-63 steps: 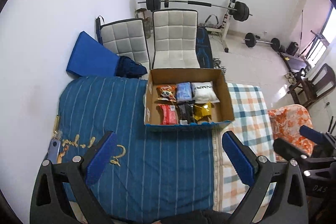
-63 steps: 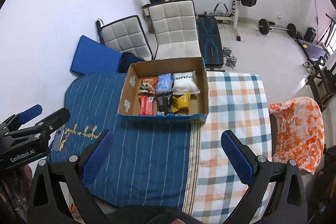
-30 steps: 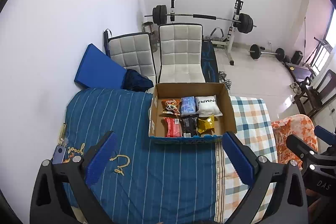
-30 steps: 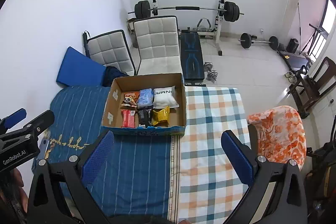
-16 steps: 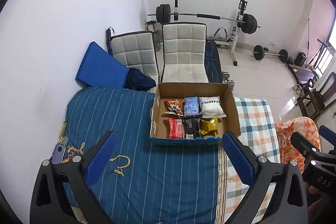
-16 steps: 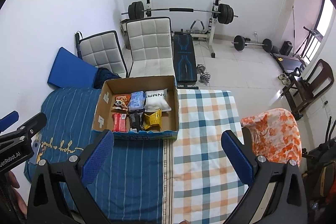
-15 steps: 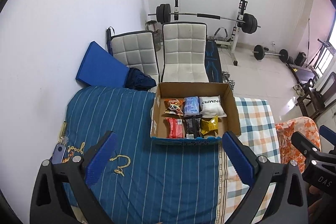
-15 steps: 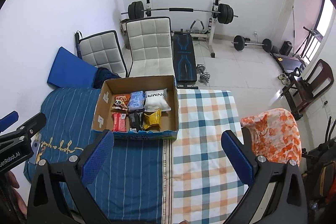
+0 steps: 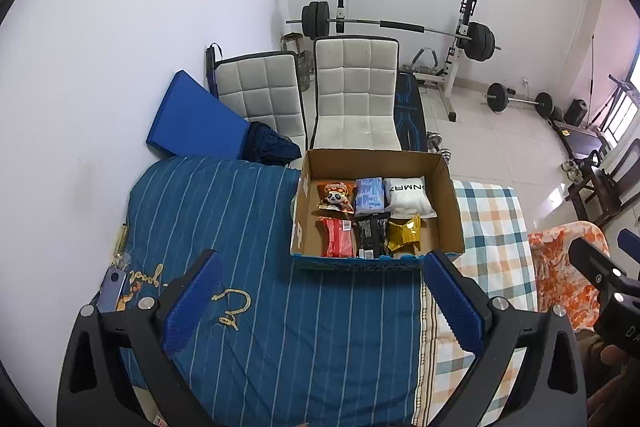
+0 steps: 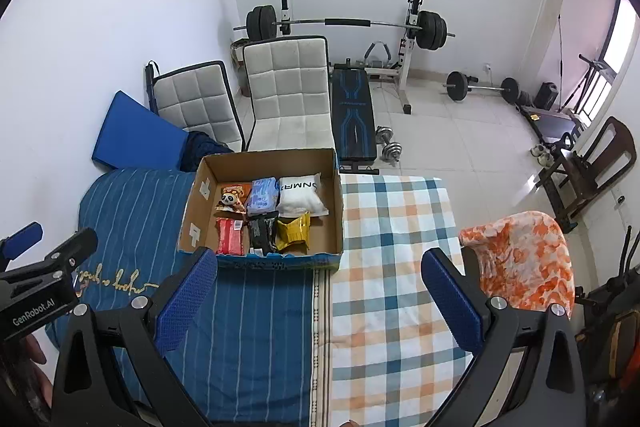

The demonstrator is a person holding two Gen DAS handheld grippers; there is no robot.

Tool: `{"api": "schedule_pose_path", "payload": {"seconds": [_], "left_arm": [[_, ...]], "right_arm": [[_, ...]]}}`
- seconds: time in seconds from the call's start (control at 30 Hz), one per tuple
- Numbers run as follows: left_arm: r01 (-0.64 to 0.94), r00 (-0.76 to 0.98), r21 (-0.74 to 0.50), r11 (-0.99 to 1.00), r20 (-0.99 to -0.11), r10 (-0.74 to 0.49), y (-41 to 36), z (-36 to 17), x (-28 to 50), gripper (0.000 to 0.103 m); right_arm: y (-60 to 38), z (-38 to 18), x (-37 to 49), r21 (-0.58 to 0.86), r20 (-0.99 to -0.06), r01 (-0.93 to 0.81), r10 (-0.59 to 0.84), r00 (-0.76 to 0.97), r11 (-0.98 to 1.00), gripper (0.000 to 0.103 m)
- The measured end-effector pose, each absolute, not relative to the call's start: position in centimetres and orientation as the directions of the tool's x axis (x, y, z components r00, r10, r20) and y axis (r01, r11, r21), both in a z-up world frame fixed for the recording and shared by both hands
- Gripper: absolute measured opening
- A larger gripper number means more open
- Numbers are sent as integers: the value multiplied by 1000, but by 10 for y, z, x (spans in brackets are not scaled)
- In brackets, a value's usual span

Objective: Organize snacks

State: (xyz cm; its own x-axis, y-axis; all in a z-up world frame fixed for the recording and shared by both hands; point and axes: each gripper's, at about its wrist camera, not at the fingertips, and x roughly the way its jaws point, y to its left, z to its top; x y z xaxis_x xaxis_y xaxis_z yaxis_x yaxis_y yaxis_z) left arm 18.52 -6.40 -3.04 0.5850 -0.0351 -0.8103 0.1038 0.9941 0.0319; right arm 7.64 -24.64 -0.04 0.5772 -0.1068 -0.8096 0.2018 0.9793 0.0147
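Note:
An open cardboard box [image 9: 450, 203] [image 10: 192, 201] stands on the cloth-covered table and holds several snack packs in two rows: a panda pack [image 9: 336, 194], a blue pack [image 9: 369, 195], a white pack [image 9: 407, 191], a red bar [image 9: 338, 237], a black bar [image 9: 370, 234] and a yellow pack [image 9: 403, 234]. My left gripper [image 9: 320, 307] hovers open above the blue striped cloth, well short of the box. My right gripper [image 10: 320, 303] is open too, over the seam between the cloths. Neither holds anything.
A blue striped cloth [image 9: 224, 211] and a checked cloth [image 10: 392, 251] cover the table. A phone [image 9: 111, 289] lies at its left edge. Two white chairs [image 9: 354, 95], a blue pad [image 9: 192, 123], a barbell rack [image 10: 348, 23] and an orange-covered chair [image 10: 520, 255] surround it.
Both grippers have drawn back and risen, so the box looks smaller and more of the room shows. Both stay open and empty.

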Motion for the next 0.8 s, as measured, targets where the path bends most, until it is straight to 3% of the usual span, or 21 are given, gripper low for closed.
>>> {"api": "schedule_pose_path", "payload": {"seconds": [0.8], "left_arm": [[98, 597, 34, 995, -802, -31, -65, -29, 182, 102]], "right_arm": [[-237, 1, 77, 1, -811, 186, -108, 574, 983, 103]]}}
